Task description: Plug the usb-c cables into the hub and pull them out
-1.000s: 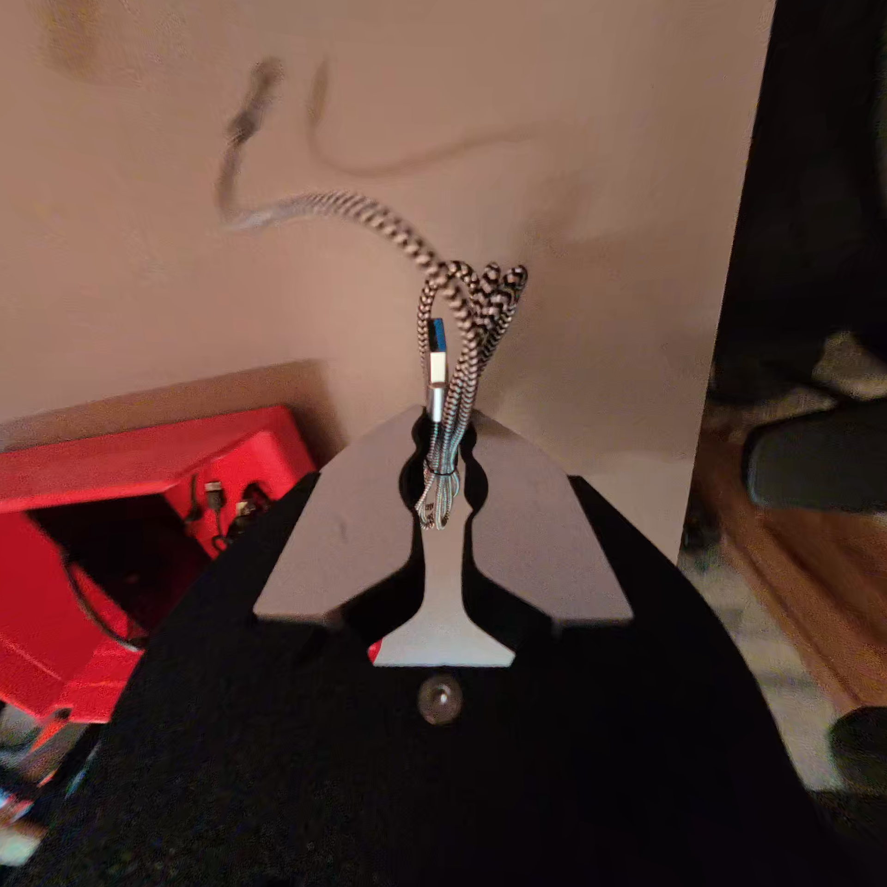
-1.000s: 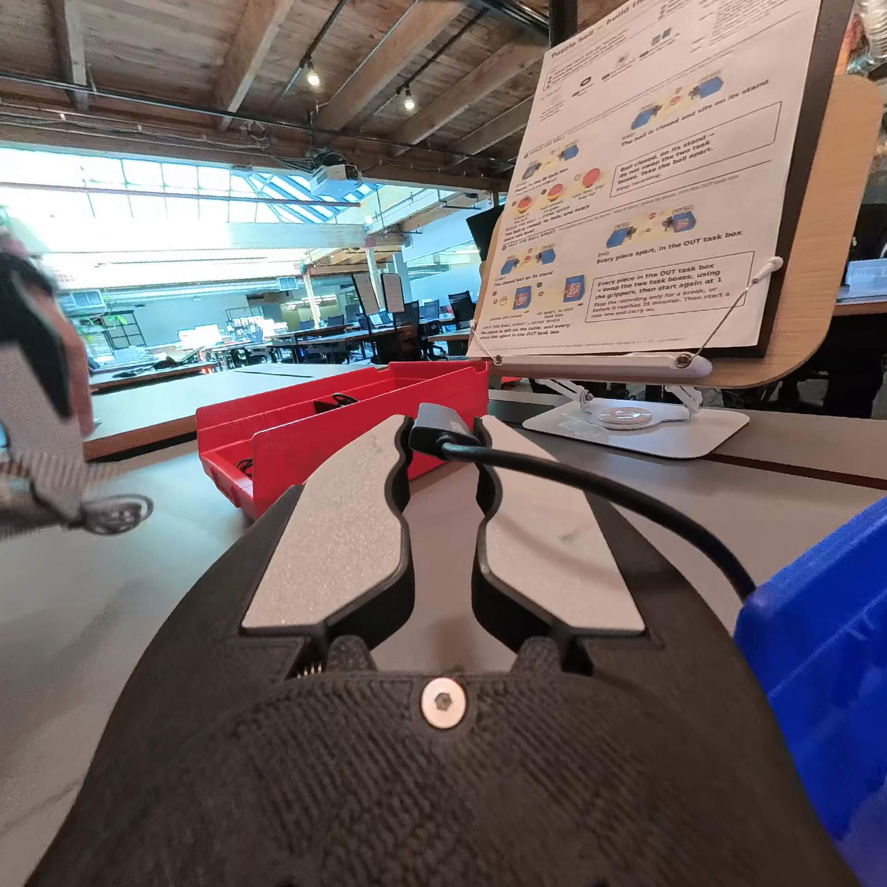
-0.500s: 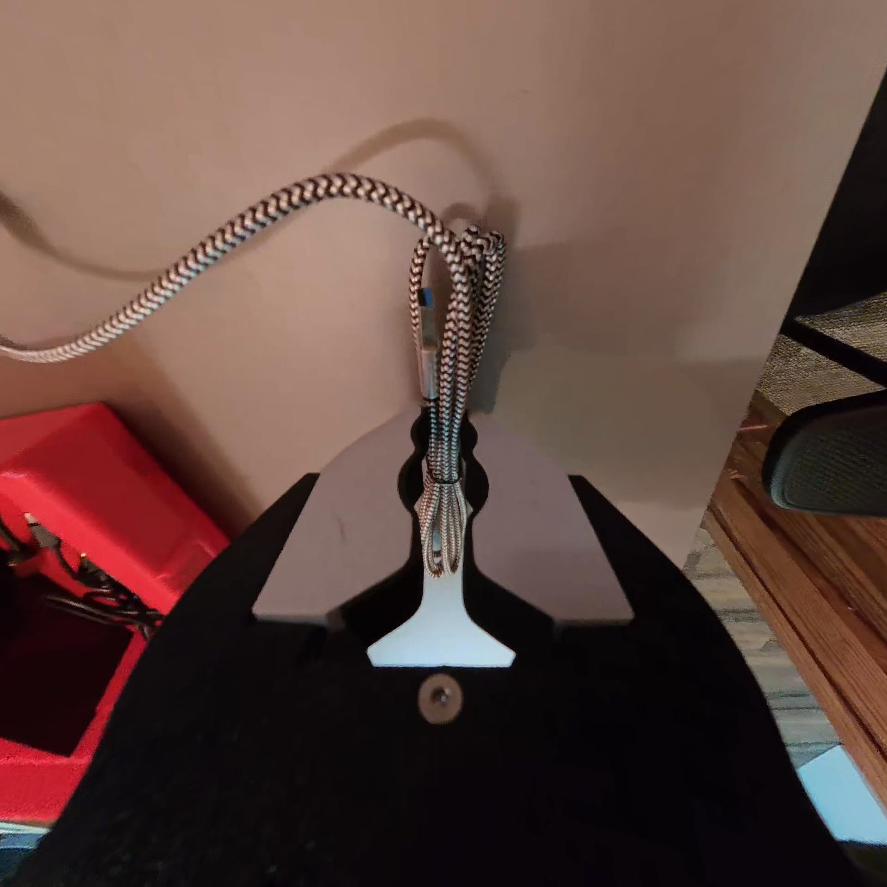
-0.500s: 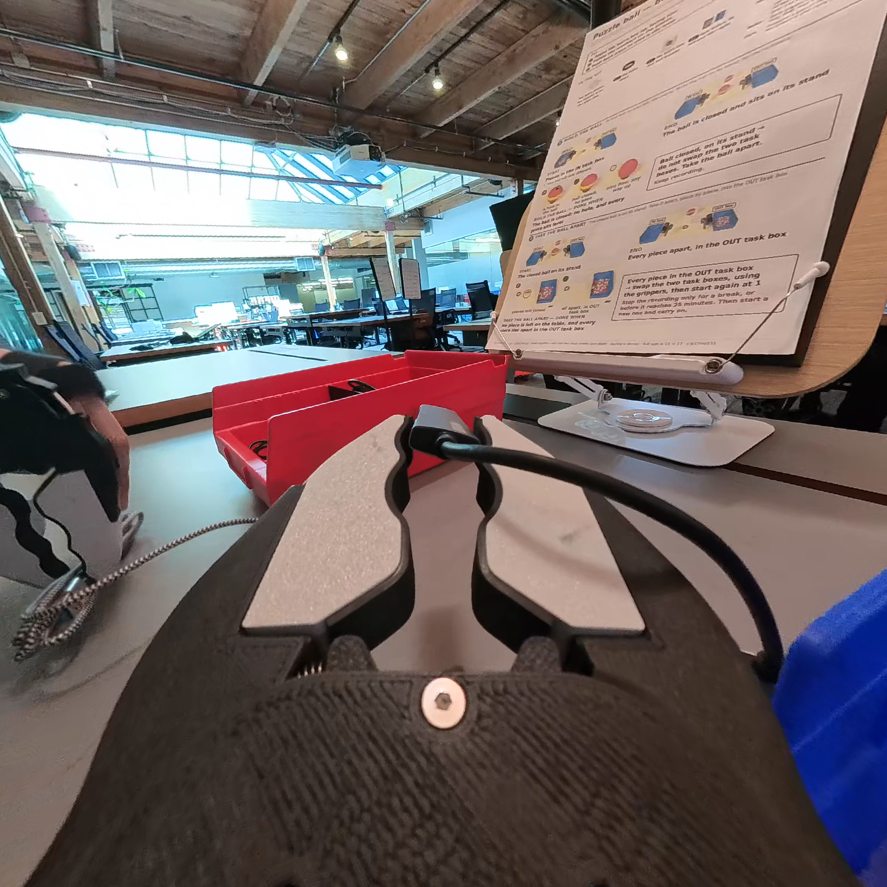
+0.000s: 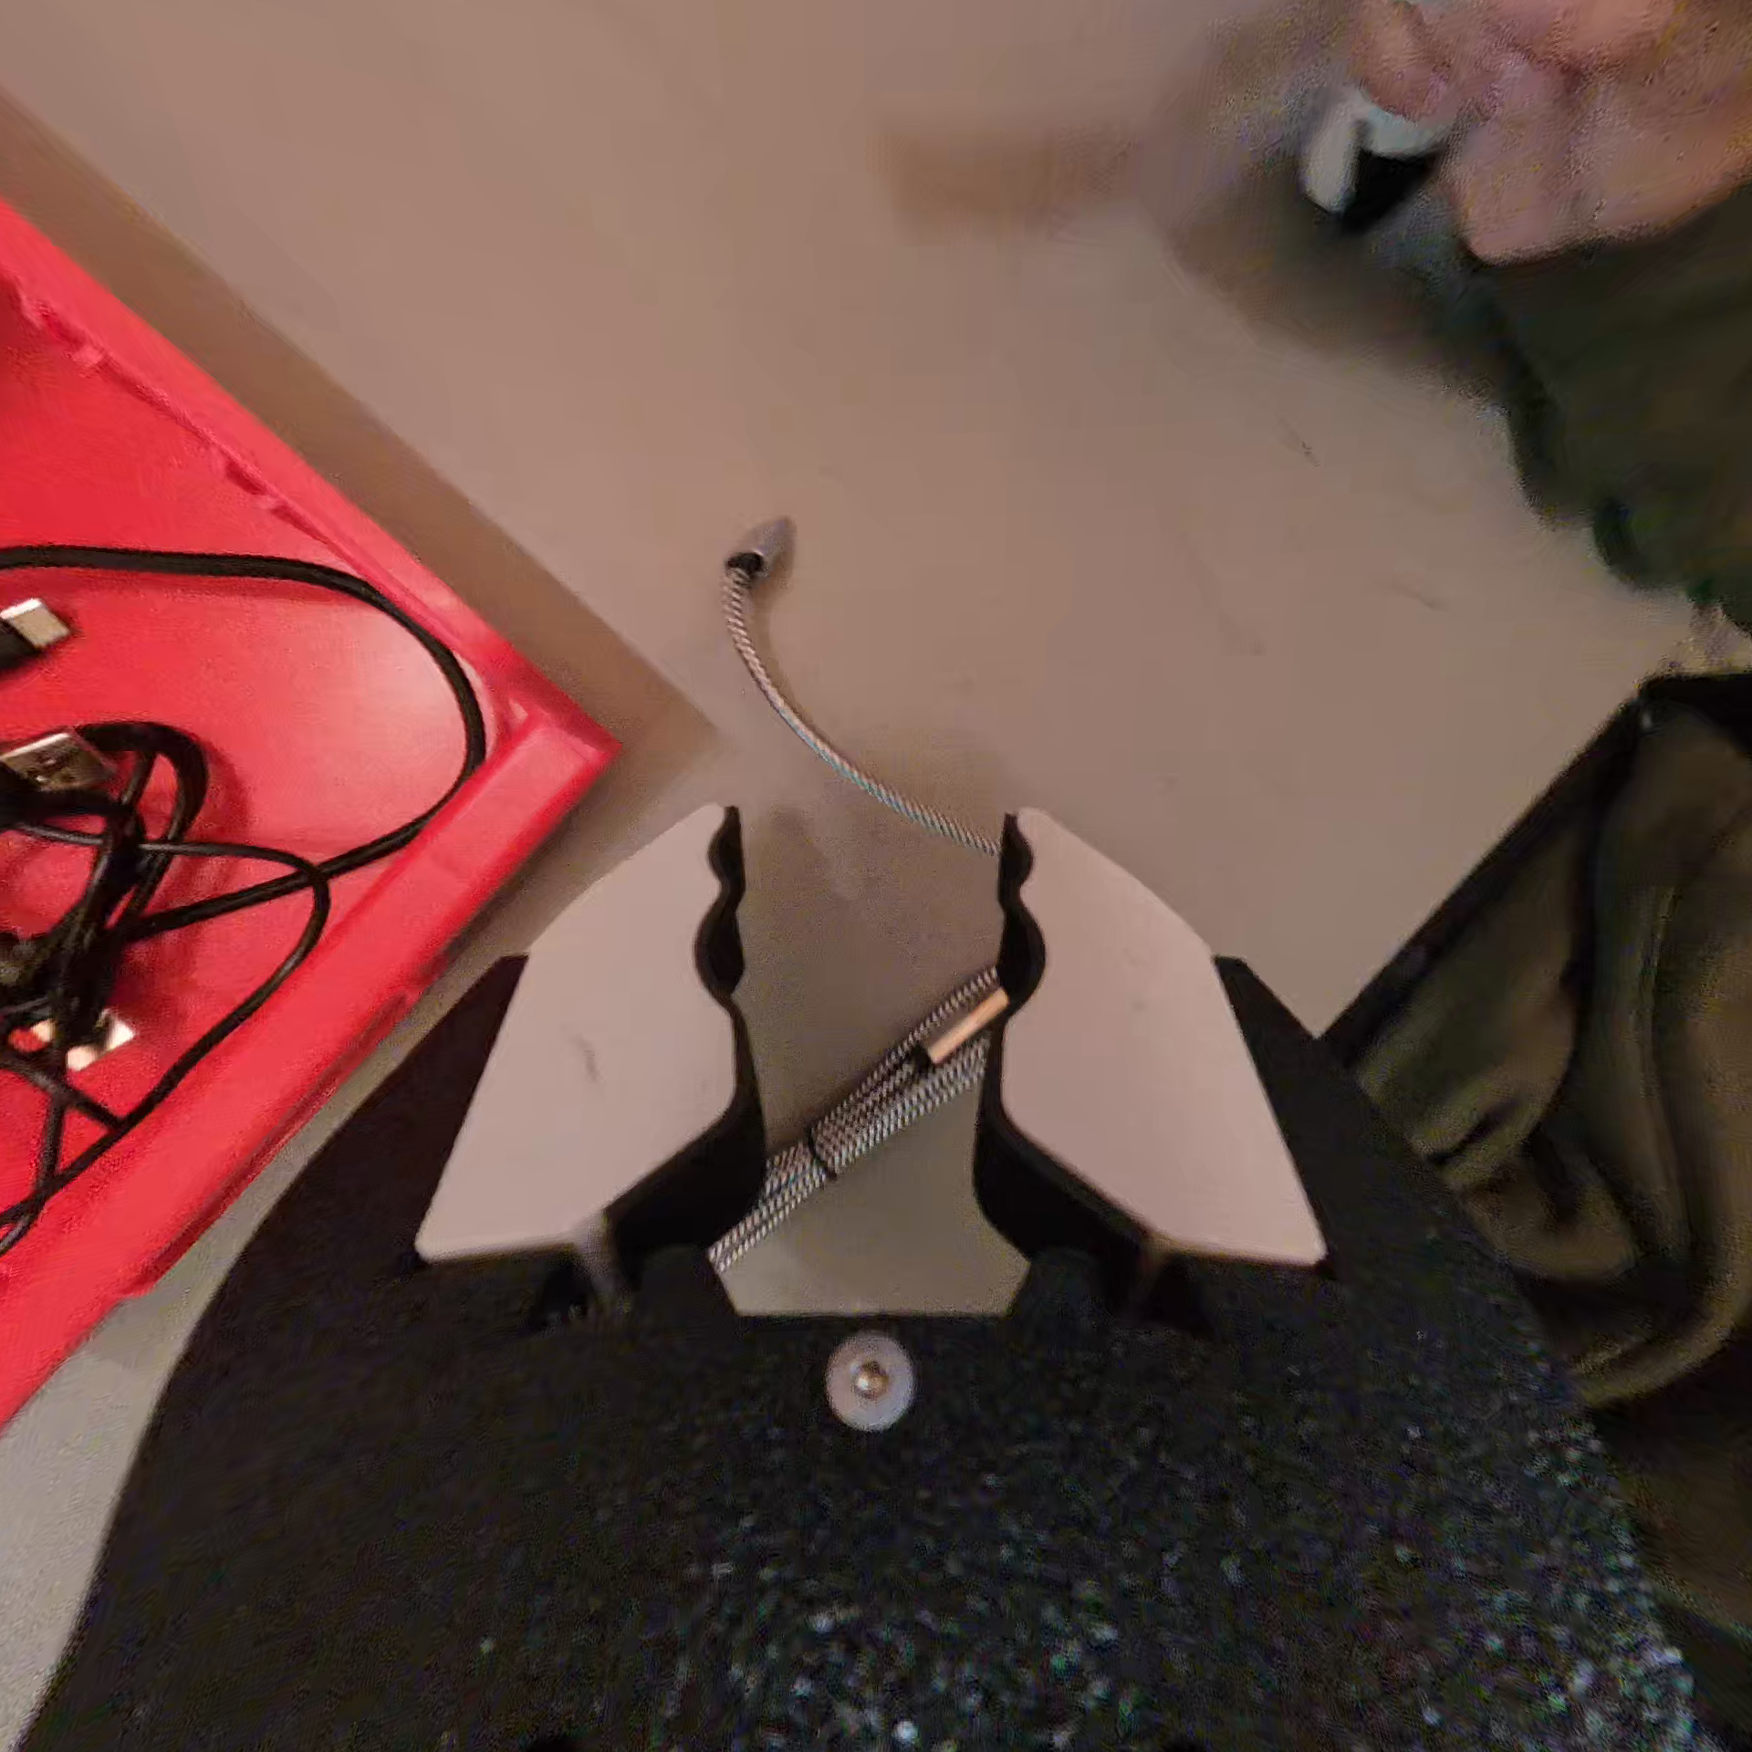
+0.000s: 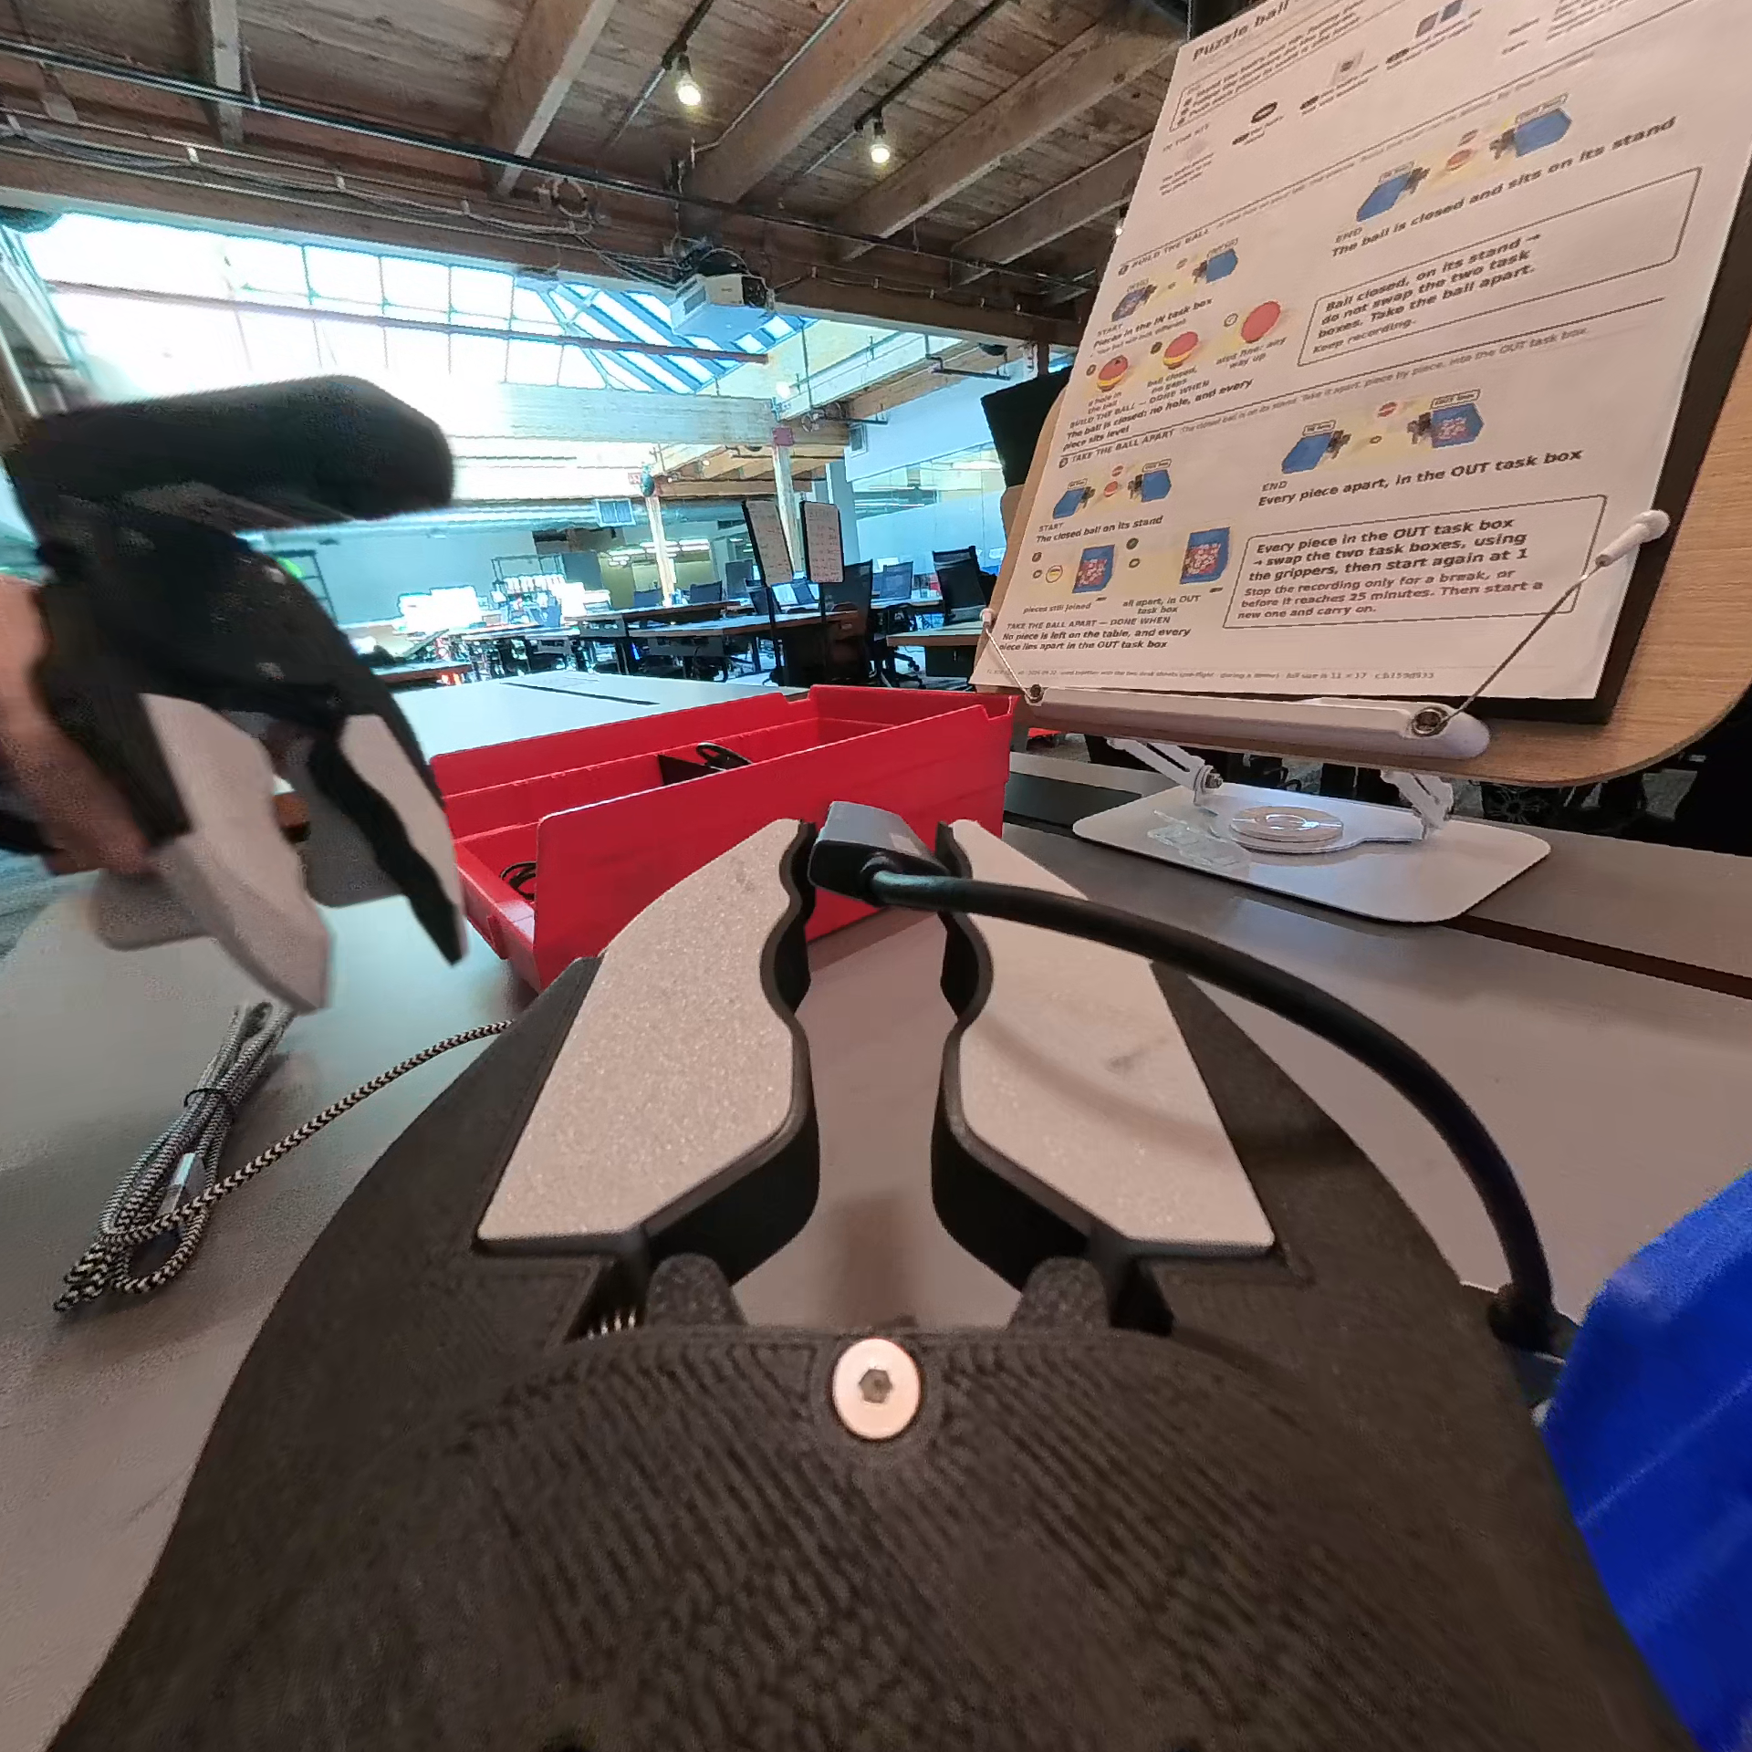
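My left gripper point(image 5: 867, 834) is open and empty, pointing down at the table. The black-and-white braided cable point(image 5: 853, 1128) lies tied in a bundle on the table below its fingers, and its loose end with a silver plug point(image 5: 763, 550) curves away ahead. In the right wrist view the left gripper point(image 6: 379, 958) hovers just above that bundle point(image 6: 180, 1157). My right gripper point(image 6: 872, 839) is shut on a black plug point(image 6: 853, 834). Its thick black cable point(image 6: 1327, 1005) arcs right and down beside the blue bin. Where that cable ends is hidden.
A red bin point(image 5: 237, 758) with several tangled black cables sits left of the left gripper, and shows behind the grippers in the right wrist view point(image 6: 758, 806). A blue bin point(image 6: 1669, 1422) is at the right. A stand holding a printed sheet point(image 6: 1327, 834) is behind. A person's olive sleeve point(image 5: 1612, 948) is at the right. There is about 20 centimeters between the tips of the two grippers.
My left gripper has opened and let go of the braided cable bundle, which now lies on the table. It has risen and swung toward the red bin. My right gripper keeps its grip.
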`<state>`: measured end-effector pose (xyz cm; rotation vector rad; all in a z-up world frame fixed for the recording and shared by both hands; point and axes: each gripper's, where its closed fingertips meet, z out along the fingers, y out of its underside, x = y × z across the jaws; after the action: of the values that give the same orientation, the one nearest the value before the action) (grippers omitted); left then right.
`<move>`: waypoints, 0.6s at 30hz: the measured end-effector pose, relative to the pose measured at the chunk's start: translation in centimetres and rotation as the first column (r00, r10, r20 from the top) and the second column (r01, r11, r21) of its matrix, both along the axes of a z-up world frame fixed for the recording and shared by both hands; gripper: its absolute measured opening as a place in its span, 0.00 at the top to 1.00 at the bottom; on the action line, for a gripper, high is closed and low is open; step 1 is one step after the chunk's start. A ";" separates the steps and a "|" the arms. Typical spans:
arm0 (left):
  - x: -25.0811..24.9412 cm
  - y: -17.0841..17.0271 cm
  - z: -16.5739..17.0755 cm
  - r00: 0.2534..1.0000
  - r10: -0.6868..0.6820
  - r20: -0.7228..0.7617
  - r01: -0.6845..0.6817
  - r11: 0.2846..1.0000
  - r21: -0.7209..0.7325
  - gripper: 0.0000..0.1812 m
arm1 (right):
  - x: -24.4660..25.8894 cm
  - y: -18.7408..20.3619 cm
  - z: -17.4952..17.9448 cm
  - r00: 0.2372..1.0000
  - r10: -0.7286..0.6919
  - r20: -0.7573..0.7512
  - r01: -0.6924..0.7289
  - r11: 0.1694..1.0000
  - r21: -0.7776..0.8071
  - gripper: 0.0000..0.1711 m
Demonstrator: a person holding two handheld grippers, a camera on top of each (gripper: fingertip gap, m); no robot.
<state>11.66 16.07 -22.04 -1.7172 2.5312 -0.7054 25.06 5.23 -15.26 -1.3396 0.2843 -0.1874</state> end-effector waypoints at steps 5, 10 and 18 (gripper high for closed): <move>2.0 -0.5 -3.0 0.988 0.065 -0.143 -0.058 0.997 0.052 0.79 | -0.1 -0.1 0.1 1.000 0.005 0.008 -0.006 1.000 0.006 0.86; 3.6 -1.8 -4.8 0.986 0.136 -0.101 -0.133 0.991 0.030 0.89 | -0.1 -0.1 0.0 1.000 0.007 0.002 -0.007 1.000 0.007 0.86; 3.2 -5.5 -4.7 0.987 -0.110 0.115 0.100 0.991 0.093 0.86 | -0.3 0.2 -0.1 1.000 0.020 -0.001 -0.020 1.000 -0.008 0.86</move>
<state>14.86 10.59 -26.72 -1.4780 2.5448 -0.6708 24.77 5.40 -15.35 -1.3499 0.2712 -0.1711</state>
